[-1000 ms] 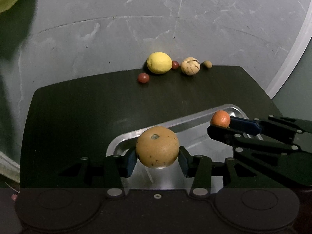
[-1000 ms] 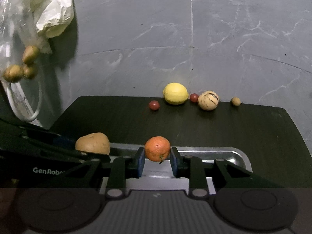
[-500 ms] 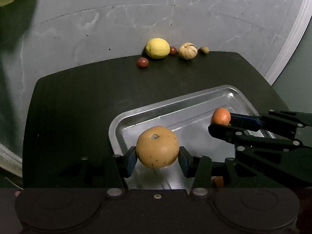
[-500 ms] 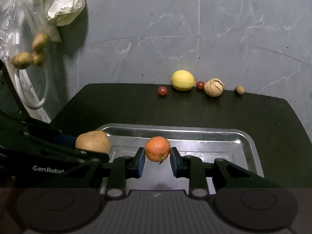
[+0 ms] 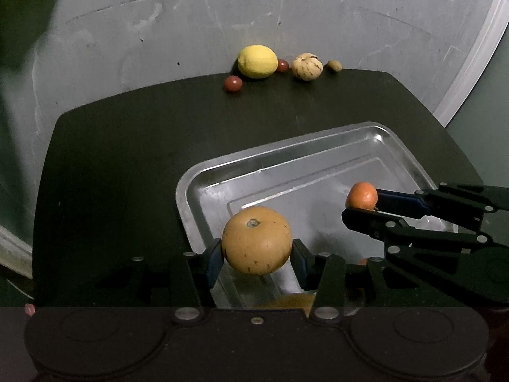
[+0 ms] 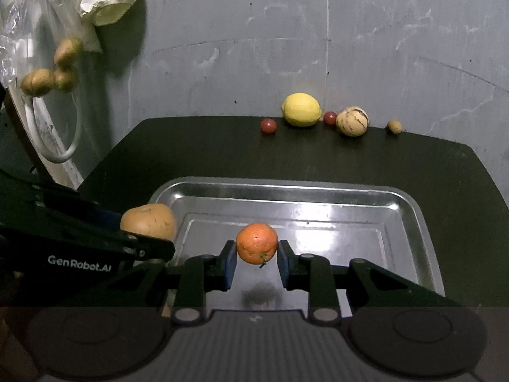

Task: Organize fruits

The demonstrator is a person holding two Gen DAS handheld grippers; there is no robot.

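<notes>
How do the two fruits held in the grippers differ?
The tan fruit in the left gripper is larger, dull brown and speckled; the orange in the right gripper is smaller and bright. The tan fruit's stem end faces up, the orange's down. Both are round, clamped above the metal tray.

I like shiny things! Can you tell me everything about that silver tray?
The metal tray is rectangular with rounded corners, a raised rim and sloping walls around a flat, shiny floor that mirrors light. It lies flat on the dark table. No fruit can be seen lying in it. The right gripper holds a tangerine above it, casting a shadow; the left gripper holds a tan round fruit over its left end.
</notes>
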